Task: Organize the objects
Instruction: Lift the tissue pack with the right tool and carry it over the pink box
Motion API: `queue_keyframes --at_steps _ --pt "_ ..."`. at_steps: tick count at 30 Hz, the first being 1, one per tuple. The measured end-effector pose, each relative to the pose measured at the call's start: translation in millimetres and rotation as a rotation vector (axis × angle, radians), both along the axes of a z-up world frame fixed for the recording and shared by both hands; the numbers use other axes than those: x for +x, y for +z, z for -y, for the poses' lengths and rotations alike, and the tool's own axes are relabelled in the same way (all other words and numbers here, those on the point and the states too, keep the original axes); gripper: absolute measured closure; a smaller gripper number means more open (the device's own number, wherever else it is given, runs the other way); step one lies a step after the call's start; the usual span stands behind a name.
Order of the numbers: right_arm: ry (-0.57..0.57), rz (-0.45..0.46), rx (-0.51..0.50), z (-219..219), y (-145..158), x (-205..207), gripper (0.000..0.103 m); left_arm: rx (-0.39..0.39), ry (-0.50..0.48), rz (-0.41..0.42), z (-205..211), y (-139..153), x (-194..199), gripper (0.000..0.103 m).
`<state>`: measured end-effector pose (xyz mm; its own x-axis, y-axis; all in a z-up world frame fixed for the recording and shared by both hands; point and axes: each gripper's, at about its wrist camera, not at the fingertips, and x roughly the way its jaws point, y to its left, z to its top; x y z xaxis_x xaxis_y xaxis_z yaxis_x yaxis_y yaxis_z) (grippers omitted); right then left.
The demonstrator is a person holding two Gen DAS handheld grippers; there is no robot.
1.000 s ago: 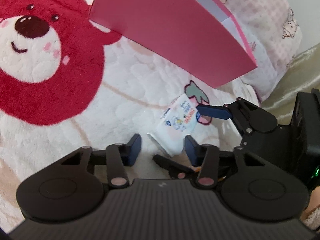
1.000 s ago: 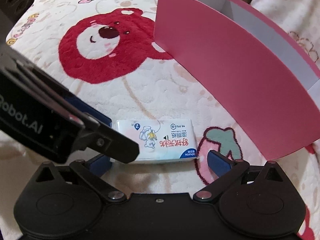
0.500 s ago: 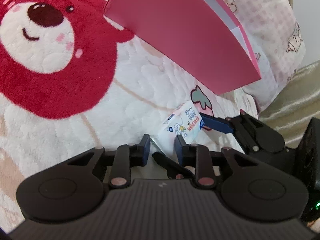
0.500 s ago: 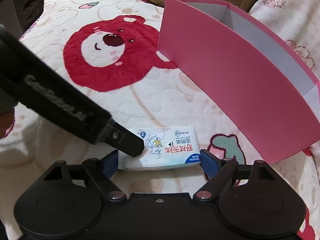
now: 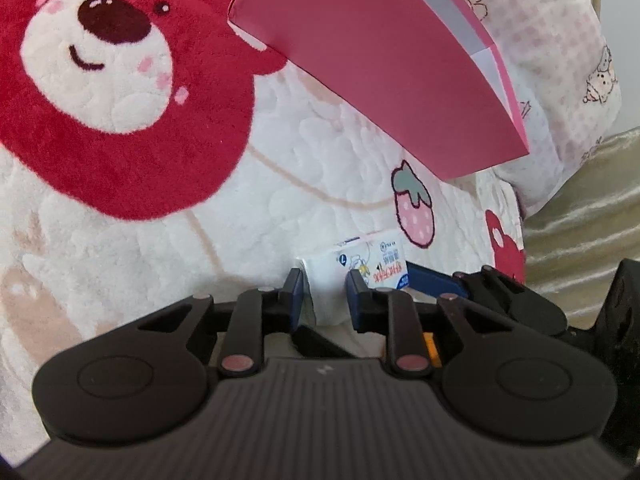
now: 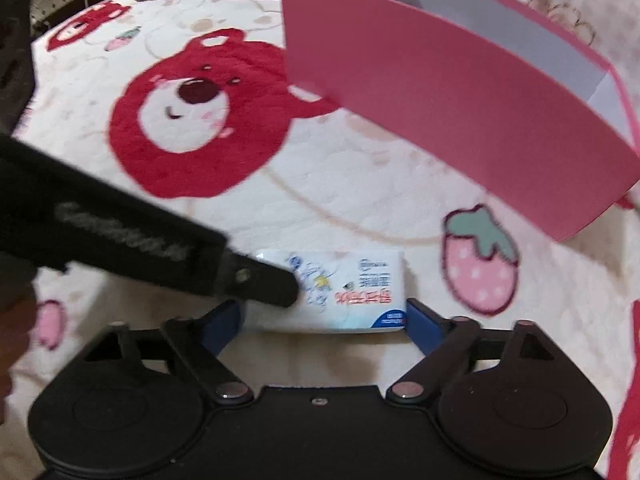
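Tissue pack point(image 6: 340, 288) on blanket point(image 6: 360, 184), near box point(image 6: 460, 120) standing behind strawberry print point(image 6: 480, 260).

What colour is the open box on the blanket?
Pink outside, white inside; the box shows best in the right wrist view.

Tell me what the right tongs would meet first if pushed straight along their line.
Probably the wet-wipe pack, lying just ahead between the opening right tongs; the left tongs already grip its end.

Left hand-held gripper point(image 5: 323, 295) clamped tight, angled down; right hand-held gripper point(image 6: 324, 322) jaws wide, opening, steeper
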<state>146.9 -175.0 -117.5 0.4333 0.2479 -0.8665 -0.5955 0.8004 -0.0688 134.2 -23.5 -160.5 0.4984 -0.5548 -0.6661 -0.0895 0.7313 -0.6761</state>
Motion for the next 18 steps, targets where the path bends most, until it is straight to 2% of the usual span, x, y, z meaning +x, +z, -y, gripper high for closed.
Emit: queue_keyframes --at_steps 9,11,14,18 --pt "0.004 -0.017 0.022 8 -7 -1 0.013 0.015 -0.021 -0.023 4 2 -3 0.082" --pt "0.004 -0.022 0.042 13 -8 0 0.014 0.058 -0.027 -0.008 10 4 -4 0.082" --pt "-0.014 -0.033 0.079 18 -9 3 0.016 0.080 -0.020 0.004 13 4 -6 0.081" --pt "-0.047 -0.010 0.104 20 -8 -2 0.019 0.056 -0.043 0.031 12 9 -11 0.076"
